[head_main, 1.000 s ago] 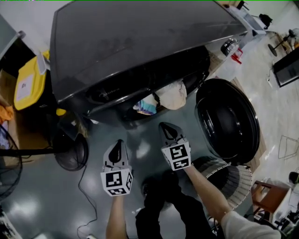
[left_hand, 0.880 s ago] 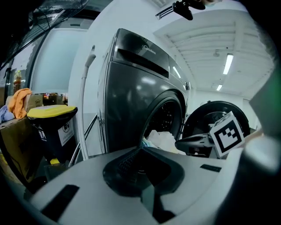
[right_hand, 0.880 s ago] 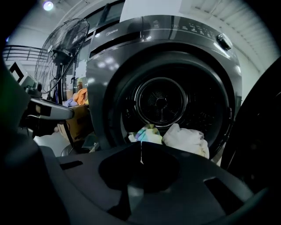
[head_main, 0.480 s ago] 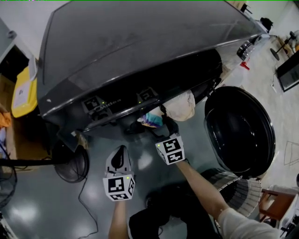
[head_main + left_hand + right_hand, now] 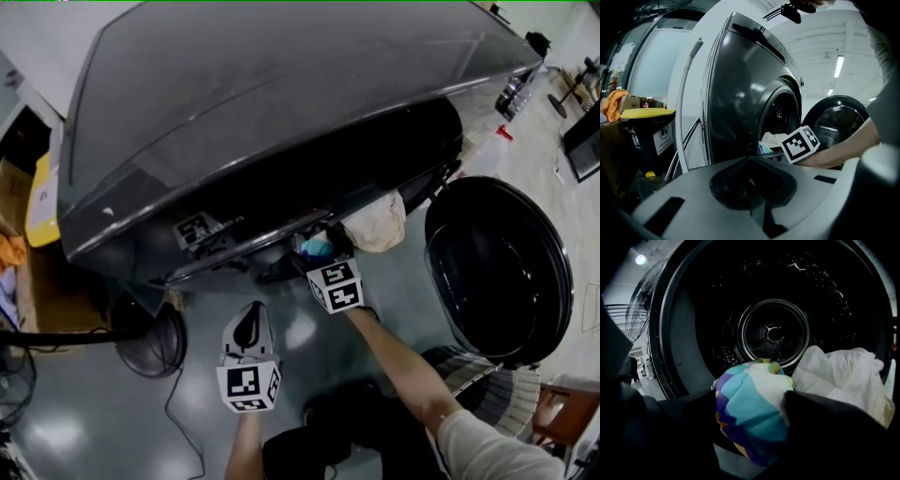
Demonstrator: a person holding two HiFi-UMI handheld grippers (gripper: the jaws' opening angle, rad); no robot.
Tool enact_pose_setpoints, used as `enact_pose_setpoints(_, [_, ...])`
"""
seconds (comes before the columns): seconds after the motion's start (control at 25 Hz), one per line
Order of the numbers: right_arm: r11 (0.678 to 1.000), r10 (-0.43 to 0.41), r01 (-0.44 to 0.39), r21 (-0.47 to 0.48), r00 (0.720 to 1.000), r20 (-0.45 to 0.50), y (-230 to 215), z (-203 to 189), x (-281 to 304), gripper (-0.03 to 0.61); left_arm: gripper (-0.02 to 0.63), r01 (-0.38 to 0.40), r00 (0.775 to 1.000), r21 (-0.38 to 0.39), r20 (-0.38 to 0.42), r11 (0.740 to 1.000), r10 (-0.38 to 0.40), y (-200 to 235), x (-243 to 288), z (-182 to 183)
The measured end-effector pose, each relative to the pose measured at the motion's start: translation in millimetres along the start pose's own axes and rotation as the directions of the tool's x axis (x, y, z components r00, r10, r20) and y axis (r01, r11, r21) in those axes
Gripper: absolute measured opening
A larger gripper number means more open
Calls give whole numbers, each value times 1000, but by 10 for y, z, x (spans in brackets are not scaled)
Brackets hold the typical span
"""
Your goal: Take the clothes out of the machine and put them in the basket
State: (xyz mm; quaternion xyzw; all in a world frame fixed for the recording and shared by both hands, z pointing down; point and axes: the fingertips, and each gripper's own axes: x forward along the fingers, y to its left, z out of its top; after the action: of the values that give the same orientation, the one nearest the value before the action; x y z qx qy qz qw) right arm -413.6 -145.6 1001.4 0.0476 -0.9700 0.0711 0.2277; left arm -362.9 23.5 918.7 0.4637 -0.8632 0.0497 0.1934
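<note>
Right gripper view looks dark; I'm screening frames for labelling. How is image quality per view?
Right gripper view: dim, drum fisheye-curved, yet colourful cloth and white cloth read clearly. Head view: glare streaks on the machine top. Left gripper view: bright ceiling light, strong barrel distortion.

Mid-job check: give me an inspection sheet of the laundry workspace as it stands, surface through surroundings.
Surface: glossy grey floor, reflecting lights.
Job's things: dark machine, its round door swung open to the right; multicoloured cloth and white cloth at the drum mouth; ribbed basket on the floor below the door.
Clutter: fan on the floor near the machine's left front; yellow-lidded bin beside the machine.
Grippers: right claw open, its jaws have just been opening, multicoloured cloth between them, not clamped; left claw shut, empty, back from the machine.
Cables: one thin cable on the floor by the fan.
Surroundings: wooden stool at far right.
</note>
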Motion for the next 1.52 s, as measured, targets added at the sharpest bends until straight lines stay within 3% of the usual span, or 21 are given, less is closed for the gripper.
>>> enact_pose_setpoints(0.12, [1000,4,-4,-12,1000,-18,-16,-37,56,453,18,-7,1000,7,6,1000,7,38,14,30])
enact_pose_setpoints(0.36, [992,2,-10,-126,998,-68,48,-83,14,254,18,-10,1000,-12,4,1000,10,58,1,34])
enact_pose_setpoints(0.48, [992,0,-11,-122,996,-84,60,-22,-43,199,18,-10,1000,-16,5,1000,10,53,-43,71])
enact_pose_setpoints(0.8, [995,6,-14,-99,997,-80,168,368,-538,181,18,-4,1000,-40,-15,999,3,-33,-291,426])
enact_pose_setpoints(1.52, [999,-21,19,-29,997,-69,461,1635,-2522,173,18,6,999,-76,-32,997,-8,-588,-1087,1994])
